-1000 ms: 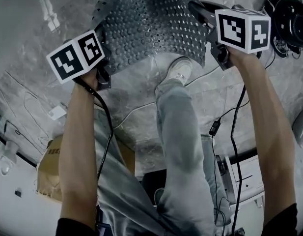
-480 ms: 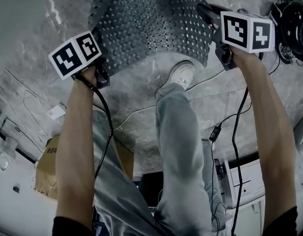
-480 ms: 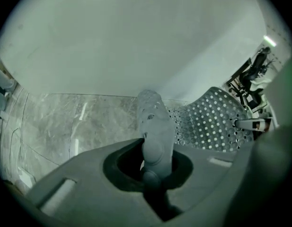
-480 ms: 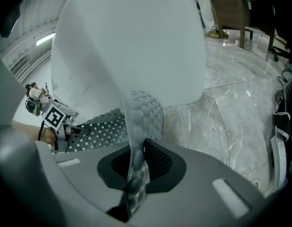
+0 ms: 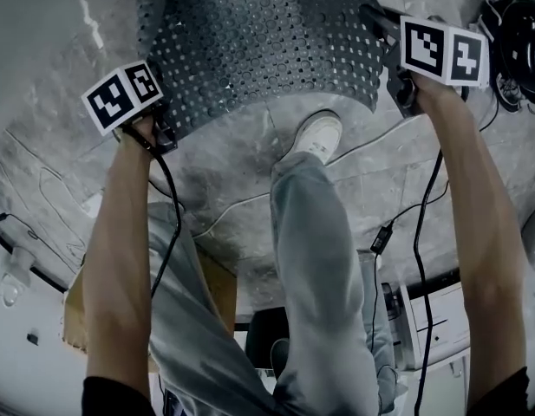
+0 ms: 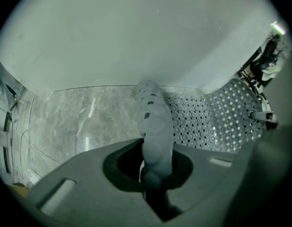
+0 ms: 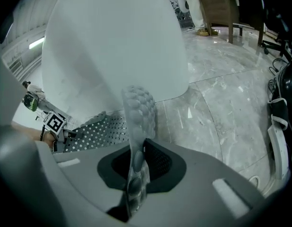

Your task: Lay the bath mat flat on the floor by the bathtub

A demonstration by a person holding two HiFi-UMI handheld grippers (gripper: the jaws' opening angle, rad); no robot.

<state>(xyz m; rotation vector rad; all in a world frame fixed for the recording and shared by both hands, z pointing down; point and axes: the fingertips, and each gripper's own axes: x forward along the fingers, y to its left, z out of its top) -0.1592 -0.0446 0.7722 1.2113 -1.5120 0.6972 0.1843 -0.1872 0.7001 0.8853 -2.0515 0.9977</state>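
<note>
The bath mat (image 5: 258,46) is pinched at opposite edges by the closed left gripper (image 5: 163,133) and right gripper (image 5: 397,94), above the marble floor (image 5: 224,172).

L-R: left gripper (image 6: 153,174) on left edge of bath mat (image 5: 258,50), right gripper (image 7: 136,178) on its right edge. Mat over floor (image 5: 224,167), ahead of person's shoe (image 5: 317,137); bathtub (image 6: 136,37) just behind it. At floor's far-right corner, cables (image 5: 514,42); box (image 5: 219,289), prob. cardboard, near-left, under left arm.
</note>
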